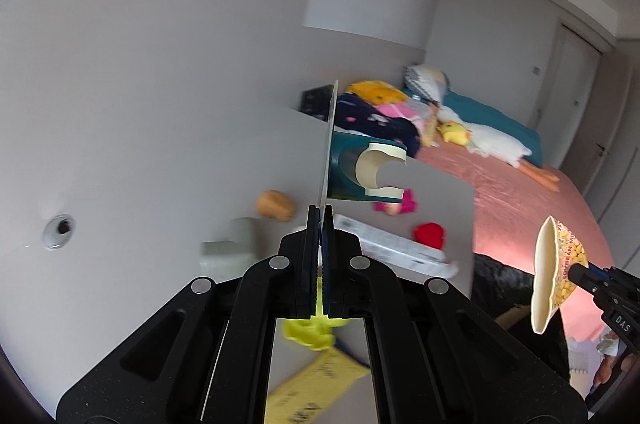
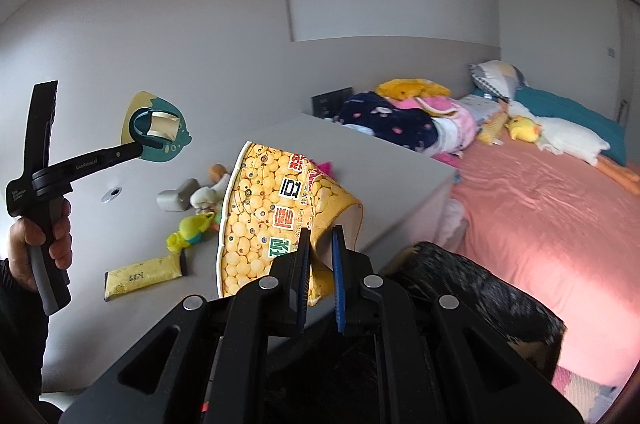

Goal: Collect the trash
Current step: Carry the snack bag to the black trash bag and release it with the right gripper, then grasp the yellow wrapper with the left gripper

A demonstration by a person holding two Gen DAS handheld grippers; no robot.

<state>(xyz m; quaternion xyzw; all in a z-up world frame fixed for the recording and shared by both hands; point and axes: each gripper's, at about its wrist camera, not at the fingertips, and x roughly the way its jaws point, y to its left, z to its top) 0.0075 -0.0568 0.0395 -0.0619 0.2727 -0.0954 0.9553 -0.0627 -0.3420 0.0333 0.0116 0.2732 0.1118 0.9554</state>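
Left gripper raised, clamping card

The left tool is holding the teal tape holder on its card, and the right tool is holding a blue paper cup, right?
Not quite. The right tool holds a yellow paper cup, printed with yellow balls, not a blue one; the right wrist view shows it. The left tool is indeed holding the teal tape holder by its card.

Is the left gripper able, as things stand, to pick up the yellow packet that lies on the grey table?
Probably not yet. The left gripper is shut on a teal card piece and is held up in the air above the table. The yellow packet itself lies uncovered, so only the full fingers hinder it.
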